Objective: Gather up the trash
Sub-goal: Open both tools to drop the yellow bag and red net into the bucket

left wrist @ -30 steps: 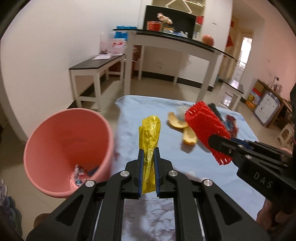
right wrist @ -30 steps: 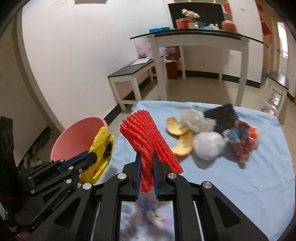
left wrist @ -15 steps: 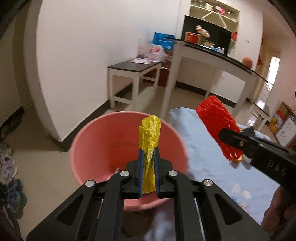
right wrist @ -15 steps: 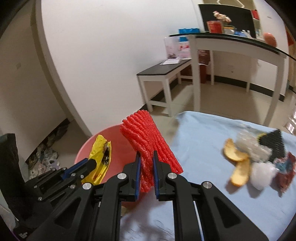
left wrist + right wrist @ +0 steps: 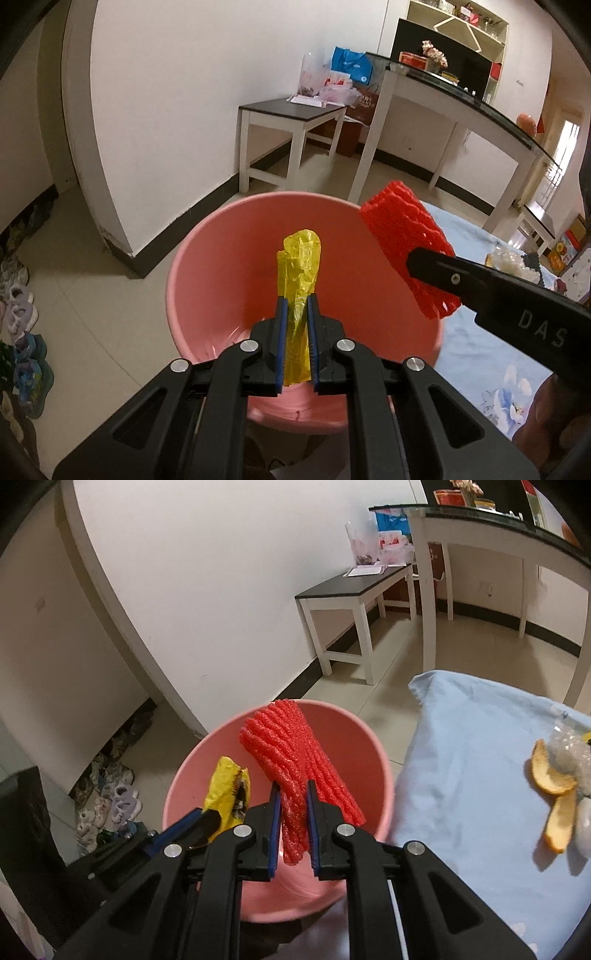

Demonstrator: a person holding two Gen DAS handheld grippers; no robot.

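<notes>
While my left hand-held gripper [image 5: 295, 325] clamps a crumpled yellow plastic wrapper [image 5: 300, 266] between its blue pads, my right hand-held gripper [image 5: 291, 812] pinches a red foam fruit net [image 5: 291, 760]. Both pieces hang over the open mouth of a pink bucket [image 5: 221, 258] standing on the tiled floor. Just right of the bucket, a surface covered in light blue cloth [image 5: 461, 775] carries orange peel [image 5: 550, 775] and a clear plastic wad [image 5: 570, 753]. Farther off, a low dark-topped bench [image 5: 351, 587] stands against the white wall.
</notes>
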